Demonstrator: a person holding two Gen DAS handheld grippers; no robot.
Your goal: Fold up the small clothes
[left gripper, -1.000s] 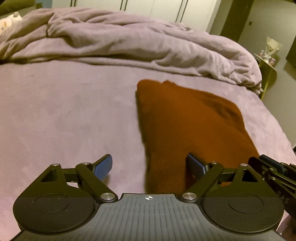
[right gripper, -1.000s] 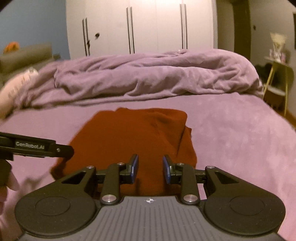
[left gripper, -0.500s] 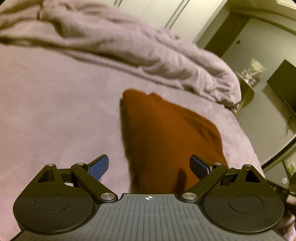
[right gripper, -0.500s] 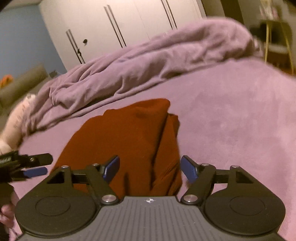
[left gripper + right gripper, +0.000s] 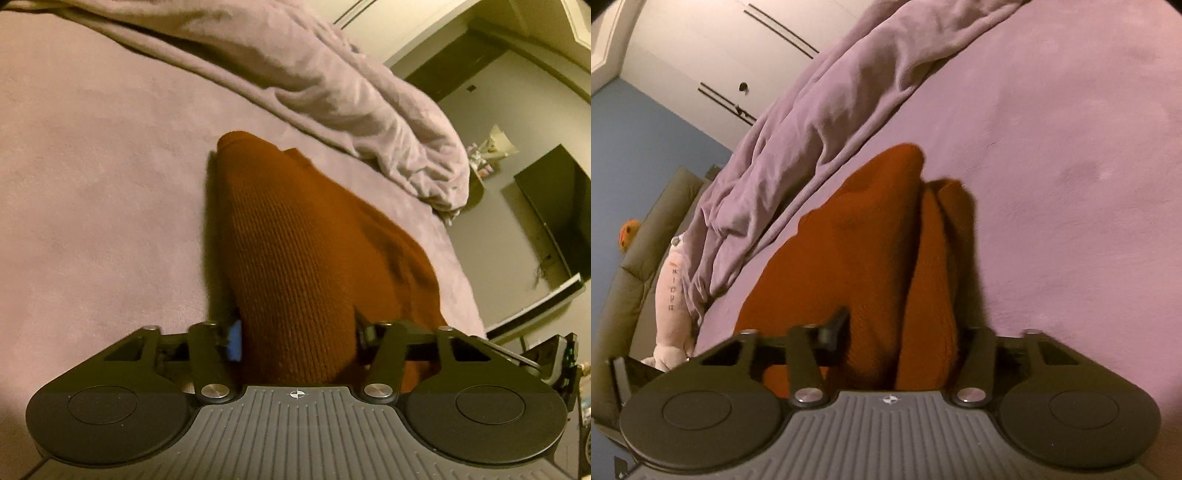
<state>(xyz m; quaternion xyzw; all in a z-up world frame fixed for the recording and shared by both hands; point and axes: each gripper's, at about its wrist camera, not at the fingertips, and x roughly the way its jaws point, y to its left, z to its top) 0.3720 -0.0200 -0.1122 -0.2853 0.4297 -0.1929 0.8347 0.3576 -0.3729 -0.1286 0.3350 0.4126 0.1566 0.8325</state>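
A rust-brown knitted garment lies folded lengthwise on the mauve bed cover. Its near end is bunched up between the jaws of my left gripper, which are closing, and the blue pad presses on the knit. In the right wrist view the same garment shows a thick folded edge along its right side. My right gripper straddles that near end, its jaws closing with the cloth filling the gap. The right finger there is mostly hidden behind the fabric.
A crumpled mauve blanket is heaped along the far side of the bed. A pale plush toy lies at the left edge by an olive cushion. A dark screen stands beyond the bed's right edge.
Both grippers have come down and forward onto the garment's near end and rolled. Both pairs of jaws, wide half a second ago, have closed in on the cloth.
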